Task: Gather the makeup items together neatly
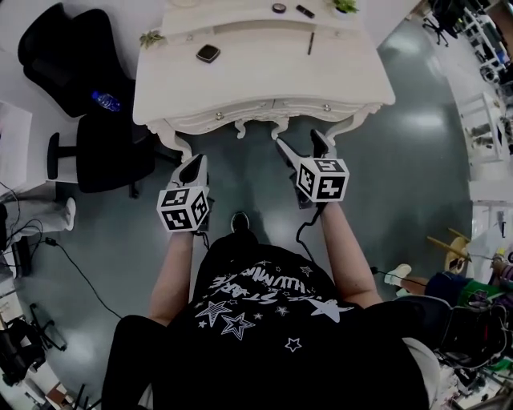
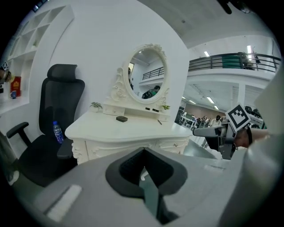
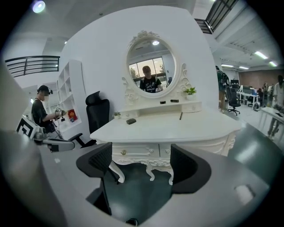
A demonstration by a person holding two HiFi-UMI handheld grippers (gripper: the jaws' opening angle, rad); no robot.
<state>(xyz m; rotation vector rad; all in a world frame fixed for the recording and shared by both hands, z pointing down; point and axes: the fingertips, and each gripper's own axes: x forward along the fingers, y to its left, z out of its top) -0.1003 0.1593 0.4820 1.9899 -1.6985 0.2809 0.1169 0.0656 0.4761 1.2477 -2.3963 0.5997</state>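
Observation:
A white dressing table (image 1: 264,84) stands ahead of me. On its top lie a black square compact (image 1: 208,54) and a dark pencil (image 1: 311,42). Its raised back shelf holds a small round case (image 1: 279,8) and a short black stick (image 1: 305,11). Both grippers hang in front of the table, short of its front edge. My left gripper (image 1: 192,166) is shut and empty, its jaws meeting (image 2: 143,153). My right gripper (image 1: 300,144) is open with only floor between its pads (image 3: 100,162). The compact (image 3: 131,121) and pencil (image 3: 181,115) also show in the right gripper view.
A black office chair (image 1: 88,96) with a water bottle (image 1: 105,101) on its seat stands left of the table. Small plants (image 1: 151,38) sit at the shelf ends. An oval mirror (image 3: 151,66) rises behind. Cables (image 1: 72,264) trail on the floor at the left.

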